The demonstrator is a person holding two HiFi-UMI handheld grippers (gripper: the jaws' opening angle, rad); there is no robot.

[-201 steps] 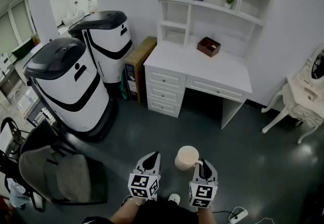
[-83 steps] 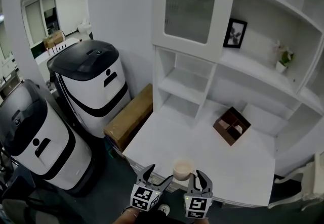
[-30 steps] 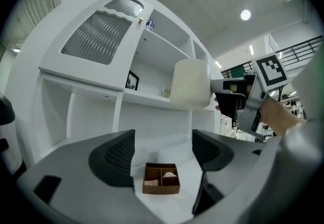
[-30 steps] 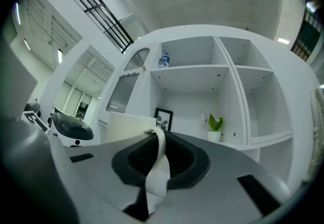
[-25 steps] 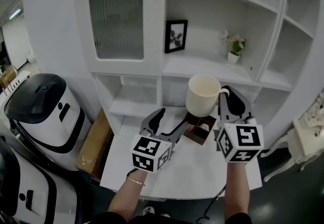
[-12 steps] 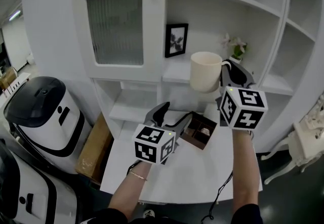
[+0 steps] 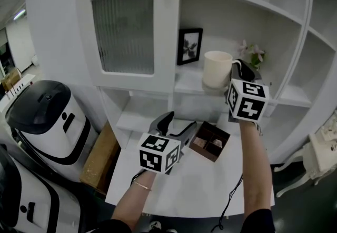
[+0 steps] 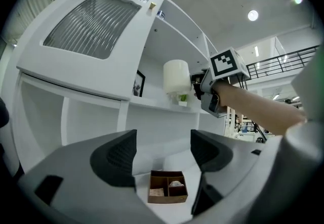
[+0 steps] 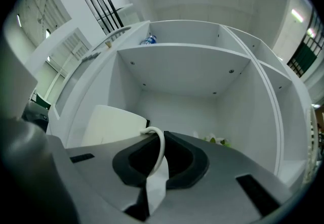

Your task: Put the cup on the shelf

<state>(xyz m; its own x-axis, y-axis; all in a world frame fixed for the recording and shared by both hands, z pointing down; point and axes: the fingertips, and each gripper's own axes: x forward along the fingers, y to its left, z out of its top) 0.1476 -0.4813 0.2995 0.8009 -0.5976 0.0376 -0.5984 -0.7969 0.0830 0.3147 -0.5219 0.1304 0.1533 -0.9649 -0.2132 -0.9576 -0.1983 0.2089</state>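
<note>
The cream cup point(image 7: 217, 69) hangs upright just above the front of the white shelf point(image 7: 190, 84), to the right of a framed picture point(image 7: 189, 46). My right gripper point(image 7: 235, 70) is shut on the cup's handle point(image 9: 160, 148), and the cup body point(image 9: 113, 126) sits left of its jaws. In the left gripper view the cup point(image 8: 176, 76) shows held up by the right gripper point(image 8: 201, 85). Lower down, my left gripper point(image 7: 176, 123) stands open and empty over the desk, its jaws point(image 8: 162, 149) spread wide.
A brown divided box point(image 7: 209, 141) lies on the white desk top point(image 7: 210, 187). A small potted plant point(image 7: 253, 53) stands on the shelf right of the cup. A ribbed-glass cabinet door point(image 7: 124, 27) is at upper left. White-and-black machines point(image 7: 45, 116) stand on the floor at left.
My right gripper has carried the cup up and away from me, toward the shelf beside the picture. The left gripper has drifted slightly forward and stays open.
</note>
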